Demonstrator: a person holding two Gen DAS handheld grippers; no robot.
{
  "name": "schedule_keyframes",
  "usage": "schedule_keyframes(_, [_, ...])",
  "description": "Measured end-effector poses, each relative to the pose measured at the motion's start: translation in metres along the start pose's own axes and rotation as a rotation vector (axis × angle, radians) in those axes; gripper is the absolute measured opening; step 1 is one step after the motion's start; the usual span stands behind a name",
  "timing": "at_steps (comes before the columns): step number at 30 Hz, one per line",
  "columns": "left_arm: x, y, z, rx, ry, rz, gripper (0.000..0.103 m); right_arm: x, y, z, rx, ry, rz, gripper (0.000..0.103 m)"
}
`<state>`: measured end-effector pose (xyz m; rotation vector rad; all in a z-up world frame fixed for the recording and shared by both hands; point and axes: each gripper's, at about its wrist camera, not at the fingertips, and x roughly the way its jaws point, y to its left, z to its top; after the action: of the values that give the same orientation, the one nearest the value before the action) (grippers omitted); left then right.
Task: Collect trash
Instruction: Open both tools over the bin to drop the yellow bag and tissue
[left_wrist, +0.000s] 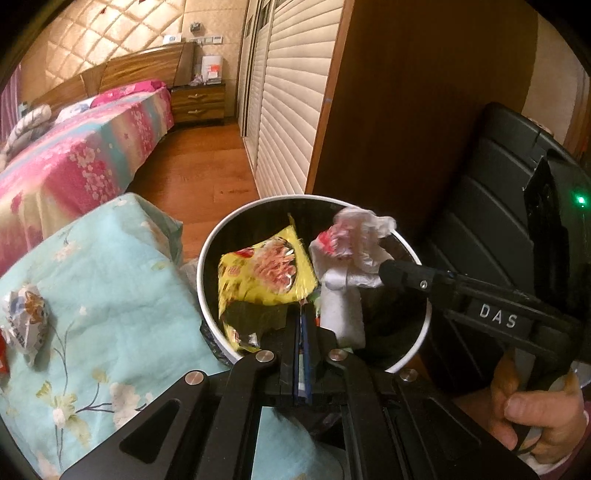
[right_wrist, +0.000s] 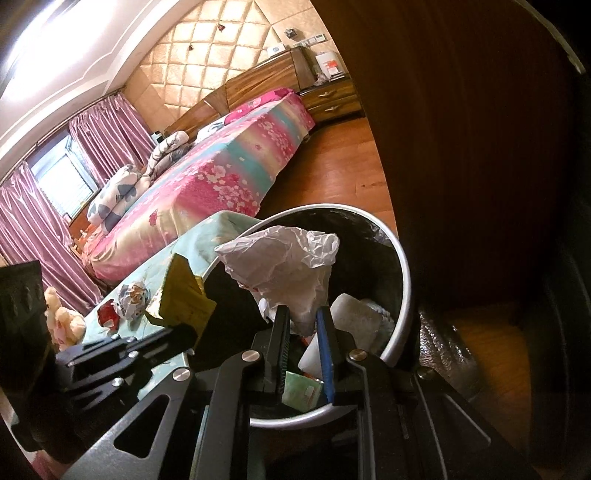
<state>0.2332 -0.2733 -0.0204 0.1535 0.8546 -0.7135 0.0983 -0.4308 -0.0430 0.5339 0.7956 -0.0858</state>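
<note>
Both claws hang over the round white-rimmed bin (left_wrist: 218, 266). The left claw (left_wrist: 303, 325) is clamped shut on the edge of a yellow snack wrapper (left_wrist: 266, 269), which hangs inside the bin's mouth. The right claw (right_wrist: 303, 321) pinches a crumpled white plastic bag (right_wrist: 284, 262) between its narrowly parted pads, above the bin's centre.

Risks, as I judge them: the light bag could cling to a pad or drift past the rim onto the floor, and the wrapper's stiff corner could catch the rim and flip out. 2 more crumpled pieces (left_wrist: 26, 317) sit on the floral cloth beside the bin.

The only legible writing is "DAS" on the right claw's body; the wrapper's print is unreadable.
</note>
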Motion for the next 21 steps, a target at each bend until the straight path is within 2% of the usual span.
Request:
schedule_keyframes(3, [0.0,0.005,0.001,-0.018,0.005,0.003,0.007,0.002,-0.003,0.003,0.024,0.008,0.01,0.02])
schedule_keyframes(5, [-0.004,0.007,0.001,-0.03,-0.007,0.007,0.023,0.003,-0.006,0.004,0.033,0.011,0.006,0.031])
schedule_keyframes(9, [-0.014,0.015,-0.004,-0.059,-0.03,0.01,0.025,0.0,-0.003,0.0,0.037,0.002,0.006,0.039])
schedule_keyframes(12, [-0.024,0.025,-0.015,-0.086,-0.04,0.019,0.029,-0.003,0.0,-0.003,0.041,-0.012,0.016,0.056])
schedule_keyframes(14, [-0.031,0.031,-0.021,-0.101,-0.051,0.041,0.041,-0.004,0.004,-0.005,0.038,-0.025,0.022,0.077])
schedule_keyframes(17, [-0.045,0.038,-0.033,-0.127,-0.078,0.1,0.057,-0.005,0.013,-0.005,0.022,-0.031,0.029,0.079])
schedule_keyframes(21, [-0.064,0.053,-0.048,-0.193,-0.1,0.132,0.06,-0.006,0.033,-0.01,-0.011,-0.029,0.044,0.084])
